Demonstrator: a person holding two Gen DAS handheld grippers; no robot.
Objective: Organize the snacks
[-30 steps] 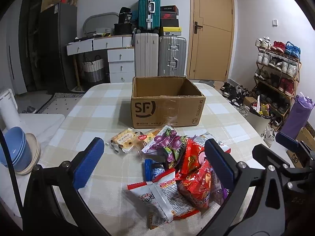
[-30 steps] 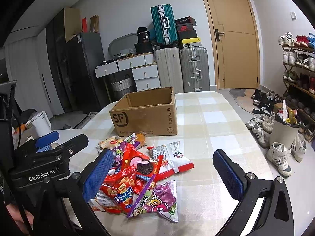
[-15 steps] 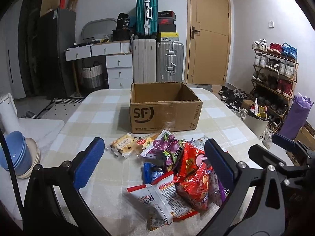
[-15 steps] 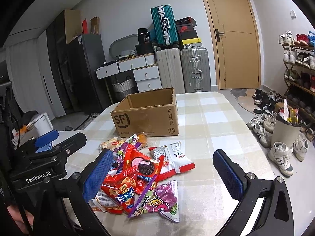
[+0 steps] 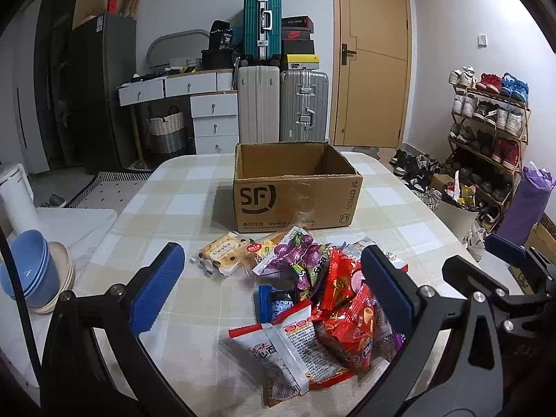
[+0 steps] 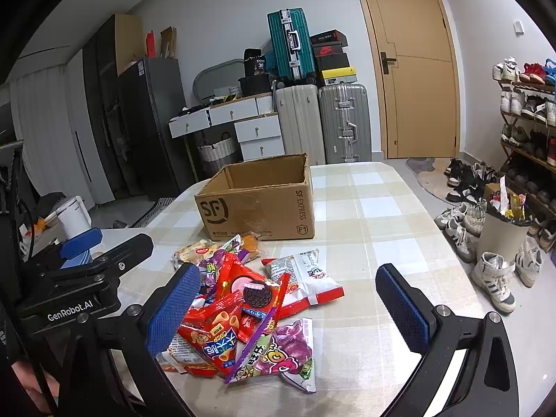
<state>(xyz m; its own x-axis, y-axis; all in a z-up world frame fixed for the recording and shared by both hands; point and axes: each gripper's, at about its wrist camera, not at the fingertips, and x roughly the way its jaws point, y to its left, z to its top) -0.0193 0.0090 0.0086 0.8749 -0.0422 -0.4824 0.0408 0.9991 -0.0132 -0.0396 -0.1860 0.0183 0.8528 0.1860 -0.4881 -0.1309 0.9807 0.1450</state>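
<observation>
An open cardboard box marked SF stands mid-table, with nothing visible inside it. In front of it lies a pile of snack packets: red bags, purple gummy bags, a white-red bag, a yellow biscuit pack. My left gripper hovers open over the near side of the pile, holding nothing. My right gripper is open too, its fingers straddling the pile from the right side. Each gripper shows in the other's view: the right gripper and the left gripper.
The table has a checked cloth. Blue bowls on plates sit on a white surface to the left. A full bin, loose shoes and a shoe rack stand to the right. Suitcases and drawers line the back wall.
Both grippers have pulled back and lowered slightly, so the box and pile sit a little farther off. Both stay open; no snack has moved.
</observation>
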